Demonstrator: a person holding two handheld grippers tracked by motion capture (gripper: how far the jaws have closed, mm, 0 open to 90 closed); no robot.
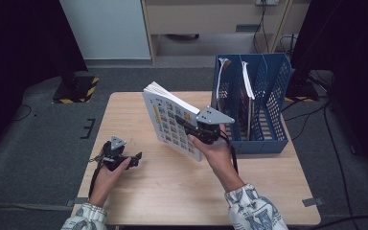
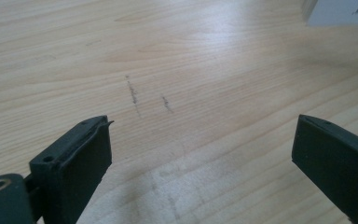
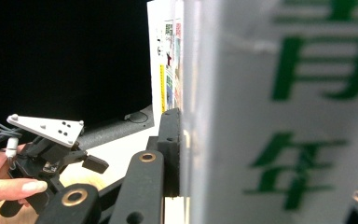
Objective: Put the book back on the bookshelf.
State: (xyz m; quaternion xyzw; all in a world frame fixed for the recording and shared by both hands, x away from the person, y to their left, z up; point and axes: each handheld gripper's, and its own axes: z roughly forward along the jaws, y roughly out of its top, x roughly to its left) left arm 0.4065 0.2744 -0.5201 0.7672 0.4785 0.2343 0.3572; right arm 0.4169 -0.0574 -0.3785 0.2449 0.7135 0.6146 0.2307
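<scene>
A light wooden table (image 1: pixel 172 191) filled the lower middle of the high view, and faint dark scuff marks (image 2: pixel 135 95) crossed its grain near the centre of the left gripper view. At the table's right edge stood a blue mesh file rack (image 1: pixel 273 91), with a few thin booklets (image 1: pixel 247 81) upright in its compartments. Grey carpet (image 1: pixel 38 143) surrounded the table. A black-and-yellow striped stand base (image 1: pixel 76 90) sat at the upper left.

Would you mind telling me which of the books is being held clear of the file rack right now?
The book with the picture-grid cover, gripped by the right tongs above the table; the other books stand in the blue file rack.
</scene>
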